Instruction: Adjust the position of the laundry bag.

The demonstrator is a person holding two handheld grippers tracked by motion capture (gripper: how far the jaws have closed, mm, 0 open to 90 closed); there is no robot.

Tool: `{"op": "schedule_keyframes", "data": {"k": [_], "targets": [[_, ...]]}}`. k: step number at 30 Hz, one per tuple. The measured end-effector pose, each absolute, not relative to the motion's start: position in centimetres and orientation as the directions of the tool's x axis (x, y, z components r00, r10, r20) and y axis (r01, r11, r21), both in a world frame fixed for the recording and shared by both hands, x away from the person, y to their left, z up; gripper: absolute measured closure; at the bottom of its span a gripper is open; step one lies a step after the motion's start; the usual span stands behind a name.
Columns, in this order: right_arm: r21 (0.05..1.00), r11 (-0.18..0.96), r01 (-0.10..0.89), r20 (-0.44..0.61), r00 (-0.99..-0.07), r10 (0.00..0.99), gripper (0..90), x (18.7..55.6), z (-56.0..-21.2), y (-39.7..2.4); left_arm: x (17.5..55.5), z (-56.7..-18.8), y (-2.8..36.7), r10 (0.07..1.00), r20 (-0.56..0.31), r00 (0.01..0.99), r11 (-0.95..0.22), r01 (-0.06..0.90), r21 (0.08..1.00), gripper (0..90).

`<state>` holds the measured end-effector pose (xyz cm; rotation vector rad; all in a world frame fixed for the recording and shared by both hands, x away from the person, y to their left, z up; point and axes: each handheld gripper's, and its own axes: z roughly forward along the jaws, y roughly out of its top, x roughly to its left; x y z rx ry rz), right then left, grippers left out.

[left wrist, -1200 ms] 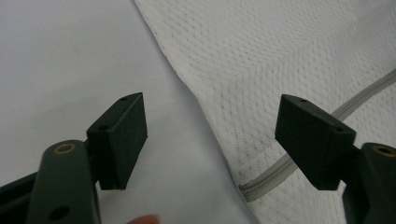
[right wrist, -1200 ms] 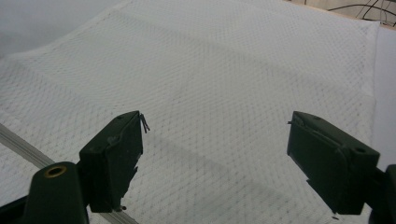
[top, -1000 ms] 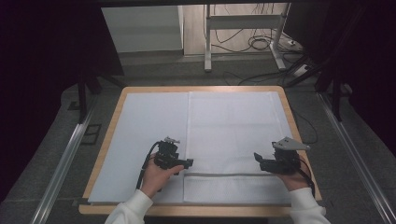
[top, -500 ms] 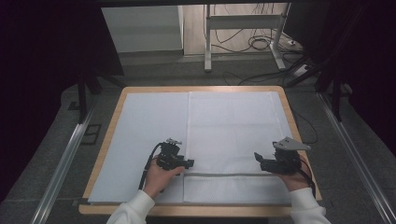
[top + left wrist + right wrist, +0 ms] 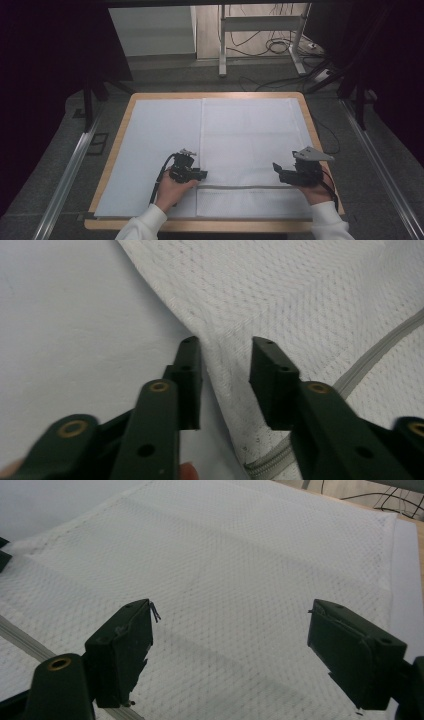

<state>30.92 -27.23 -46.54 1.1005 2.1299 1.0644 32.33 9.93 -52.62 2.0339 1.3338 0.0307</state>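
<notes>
A white textured cloth (image 5: 250, 135) lies flat on the right half of the table, with a grey band (image 5: 245, 187) across it near the front. My left gripper (image 5: 202, 175) lies low at the cloth's left edge. In the left gripper view its jaws (image 5: 225, 347) straddle that edge of the cloth (image 5: 300, 300) with a gap on both sides. They have just been closing, and the pads do not press the fabric. The grey band (image 5: 380, 347) runs off to the right. My right gripper (image 5: 276, 169) hovers wide open (image 5: 230, 615) over the cloth (image 5: 250, 555), holding nothing.
A smooth white sheet (image 5: 160, 130) covers the wooden table (image 5: 125, 125), whose rim shows all round. Beyond the far edge are a metal stand (image 5: 222, 45) and floor cables (image 5: 280, 45). Metal rails (image 5: 70, 170) run along both sides.
The left gripper's jaws look a little narrower over the cloth's edge. Both hands stay where they were.
</notes>
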Motion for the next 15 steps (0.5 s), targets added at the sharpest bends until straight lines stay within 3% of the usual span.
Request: {"op": "schedule_keyframes", "data": {"k": [10, 15], "targets": [[0.825, 0.353, 0.441, -0.076, -0.532, 0.843, 17.8, 30.90, -46.42, -27.19, 32.46, -52.92, 9.96, 0.816, -0.301, 0.493, -0.255, 0.776, 0.578, 86.5], [0.822, 0.347, 0.451, -0.071, -0.523, 0.849, 17.8, 31.05, -46.50, -27.50, 32.45, -53.07, 10.07, 0.812, -0.311, 0.494, -0.246, 0.773, 0.585, 89.0]]}}
